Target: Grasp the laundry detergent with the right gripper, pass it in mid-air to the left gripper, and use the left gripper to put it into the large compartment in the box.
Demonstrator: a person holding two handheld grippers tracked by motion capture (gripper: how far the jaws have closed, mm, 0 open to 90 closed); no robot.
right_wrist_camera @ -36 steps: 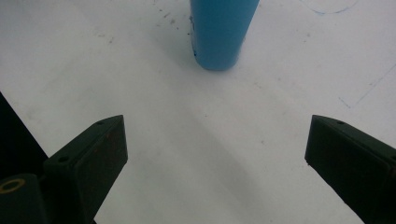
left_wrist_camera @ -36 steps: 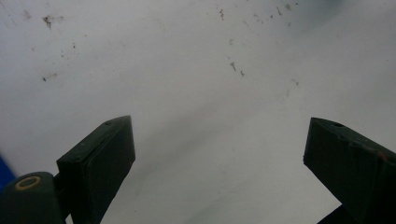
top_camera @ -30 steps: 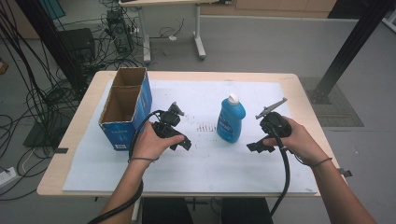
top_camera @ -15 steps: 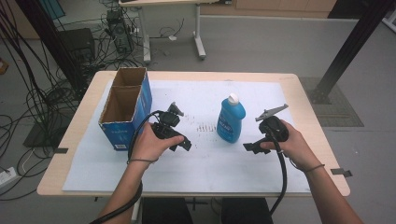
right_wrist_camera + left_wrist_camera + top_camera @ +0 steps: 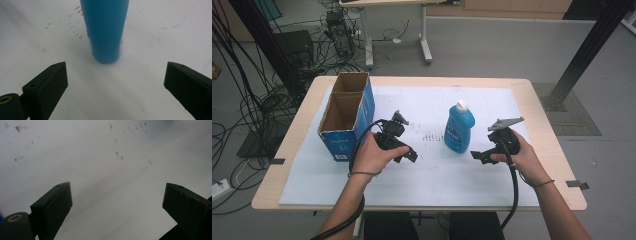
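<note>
So the blue bottle with the white cap is standing upright on the white sheet covering the table, roughly in the middle, a bit toward the person's right. The right gripper sits just to the right of it, low over the sheet, pointed at the bottle's base. In the right gripper view the jaws are spread wide with nothing between them, and the bottle stands dead centre ahead of the gap, near but not touching either jaw. So it's lined up with the bottle and not on it yet.

The left gripper is on the other side of the bottle, held low over the sheet. Its jaws are wide apart too, and its own view looks down at bare white sheet with some dark specks. From the high view those specks are scattered between the left gripper and the bottle.

The cardboard box, blue on the outside and open on top with two compartments, stands at the left edge of the sheet, just beside the person's left hand and well apart from the bottle. Can't see anything inside it from this angle.
</note>
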